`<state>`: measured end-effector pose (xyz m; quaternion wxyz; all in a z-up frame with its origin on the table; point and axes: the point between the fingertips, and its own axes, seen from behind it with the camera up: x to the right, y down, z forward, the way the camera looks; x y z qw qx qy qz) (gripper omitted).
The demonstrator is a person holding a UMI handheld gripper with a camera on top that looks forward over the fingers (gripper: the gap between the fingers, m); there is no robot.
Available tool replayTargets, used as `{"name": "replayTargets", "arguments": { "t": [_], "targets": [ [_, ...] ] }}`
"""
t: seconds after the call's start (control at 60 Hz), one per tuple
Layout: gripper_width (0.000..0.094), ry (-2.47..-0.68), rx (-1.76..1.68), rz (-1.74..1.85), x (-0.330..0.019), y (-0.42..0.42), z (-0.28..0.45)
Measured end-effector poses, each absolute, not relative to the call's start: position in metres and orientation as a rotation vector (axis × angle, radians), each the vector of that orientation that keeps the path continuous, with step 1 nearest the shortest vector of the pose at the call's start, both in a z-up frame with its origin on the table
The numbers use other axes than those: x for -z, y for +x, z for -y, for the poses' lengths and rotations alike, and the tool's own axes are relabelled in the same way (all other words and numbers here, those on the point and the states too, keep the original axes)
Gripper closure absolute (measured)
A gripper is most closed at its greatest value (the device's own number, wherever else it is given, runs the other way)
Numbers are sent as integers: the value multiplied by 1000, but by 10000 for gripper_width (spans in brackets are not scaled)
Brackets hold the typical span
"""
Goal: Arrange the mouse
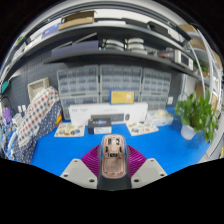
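Note:
A pale pink-beige mouse (pixel 113 157) sits between my two fingers, its nose pointing away from me. My gripper (pixel 113 160) is shut on the mouse: the magenta pads (pixel 92 158) press against both of its sides. The mouse is held above the blue table mat (pixel 170 145). Its underside is hidden.
A white device (pixel 100 123) stands on the mat ahead of the fingers. Small items on plates (pixel 71 129) lie left and right of it. A green plant (pixel 197 113) stands at the right, patterned cloth (pixel 33 118) at the left. Drawer cabinets (pixel 100 83) and shelves line the back.

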<state>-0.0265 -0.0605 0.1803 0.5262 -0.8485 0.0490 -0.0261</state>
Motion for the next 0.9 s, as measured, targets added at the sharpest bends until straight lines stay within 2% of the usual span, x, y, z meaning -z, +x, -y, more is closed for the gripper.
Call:
{"name": "replayTargets", "arguments": {
  "t": [0.217,0.433,0.617,0.767,0.783,0.883,0.9],
  "targets": [
    [601,-2208,-58,-48,-60,-46,52],
    [600,-2318,-100,10,12,-65,57],
    [576,-2292,-52,47,13,-64,57],
    [477,-2301,-29,12,13,-63,56],
    [457,-2307,-31,1,13,-62,57],
    [121,-2314,-5,-48,-1,-55,59],
    [151,-2305,-1,-48,-6,-54,59]
  ]
}}
